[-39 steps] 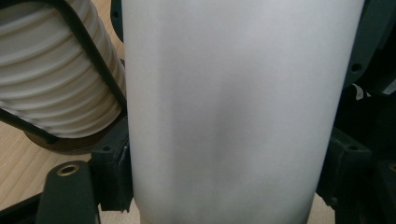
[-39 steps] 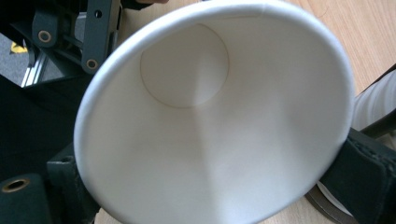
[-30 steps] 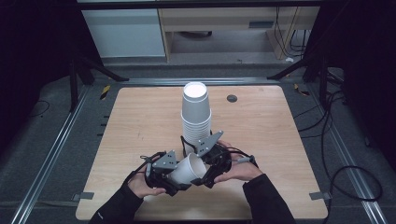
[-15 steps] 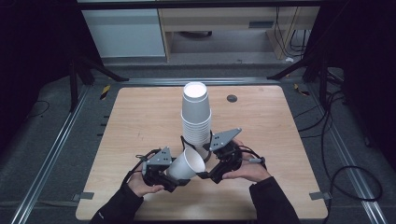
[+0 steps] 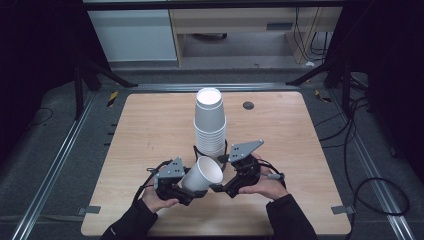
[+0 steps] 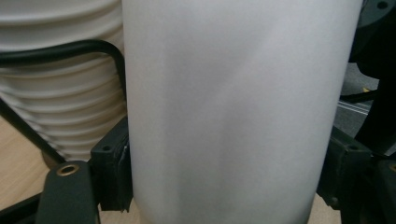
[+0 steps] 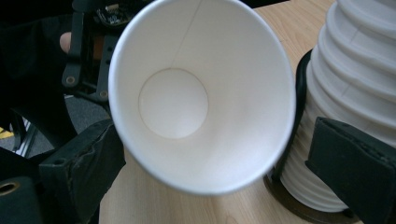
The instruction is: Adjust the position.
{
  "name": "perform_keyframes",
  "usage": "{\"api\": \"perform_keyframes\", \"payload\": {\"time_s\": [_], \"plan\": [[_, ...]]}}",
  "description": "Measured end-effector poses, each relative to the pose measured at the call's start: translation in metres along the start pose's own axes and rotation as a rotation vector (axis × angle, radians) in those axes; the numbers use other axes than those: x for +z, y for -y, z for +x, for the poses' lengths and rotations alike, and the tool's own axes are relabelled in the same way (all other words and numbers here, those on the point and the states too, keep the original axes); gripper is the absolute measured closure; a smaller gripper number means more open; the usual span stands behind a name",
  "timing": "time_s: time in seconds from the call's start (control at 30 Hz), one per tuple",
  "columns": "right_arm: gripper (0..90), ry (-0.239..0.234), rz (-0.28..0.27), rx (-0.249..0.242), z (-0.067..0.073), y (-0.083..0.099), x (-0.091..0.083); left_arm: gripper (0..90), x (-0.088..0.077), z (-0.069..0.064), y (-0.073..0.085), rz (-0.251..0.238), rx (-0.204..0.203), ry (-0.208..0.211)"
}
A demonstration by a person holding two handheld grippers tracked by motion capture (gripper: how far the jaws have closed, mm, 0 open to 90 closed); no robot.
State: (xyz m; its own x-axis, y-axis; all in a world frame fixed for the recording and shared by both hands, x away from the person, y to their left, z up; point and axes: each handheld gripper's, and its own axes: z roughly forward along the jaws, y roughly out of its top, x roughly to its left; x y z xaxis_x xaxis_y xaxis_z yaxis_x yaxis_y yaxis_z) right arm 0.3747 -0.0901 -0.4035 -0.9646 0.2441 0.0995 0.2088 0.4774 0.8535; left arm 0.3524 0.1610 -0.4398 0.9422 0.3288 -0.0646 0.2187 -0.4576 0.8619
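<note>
A tall stack of white paper cups stands upside down at the table's middle, and it also rises at the right of the right gripper view. Just in front of it my left gripper is shut on a single white cup, which is tilted with its mouth to the right. In the left gripper view the cup's wall sits between both pads. My right gripper faces that mouth. Its jaws stand wide on either side of the rim without touching it, and they have just been closing slightly.
The stack stands in a black ring base with a black wire frame around it. A small black round insert sits in the wooden table at the back. Metal rails run along both sides of the table.
My right gripper has drawn a little to the right, off the cup's mouth. The left gripper and the cup have hardly moved.
</note>
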Motion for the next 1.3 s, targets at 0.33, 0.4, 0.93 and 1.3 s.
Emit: {"api": "perform_keyframes", "payload": {"time_s": [0.33, 0.4, 0.93, 1.3], "plan": [[4.6, -0.034, -0.021, 0.012, 0.002, 0.000, 0.013, 21.7, 0.004, -0.004, -0.001, -0.019, 0.001, 0.019], [4.6, -0.041, -0.026, 0.015, 0.001, -0.001, 0.014, 21.7, 0.004, -0.005, -0.001, -0.022, 0.005, 0.015], [5.5, -0.089, -0.033, 0.024, 0.002, 0.000, 0.026, 21.7, 0.006, -0.008, -0.002, -0.023, 0.023, 0.022], [8.8, -0.101, -0.032, 0.036, 0.002, 0.000, 0.024, 21.6, 0.006, -0.009, -0.003, -0.015, 0.035, 0.029]]}}
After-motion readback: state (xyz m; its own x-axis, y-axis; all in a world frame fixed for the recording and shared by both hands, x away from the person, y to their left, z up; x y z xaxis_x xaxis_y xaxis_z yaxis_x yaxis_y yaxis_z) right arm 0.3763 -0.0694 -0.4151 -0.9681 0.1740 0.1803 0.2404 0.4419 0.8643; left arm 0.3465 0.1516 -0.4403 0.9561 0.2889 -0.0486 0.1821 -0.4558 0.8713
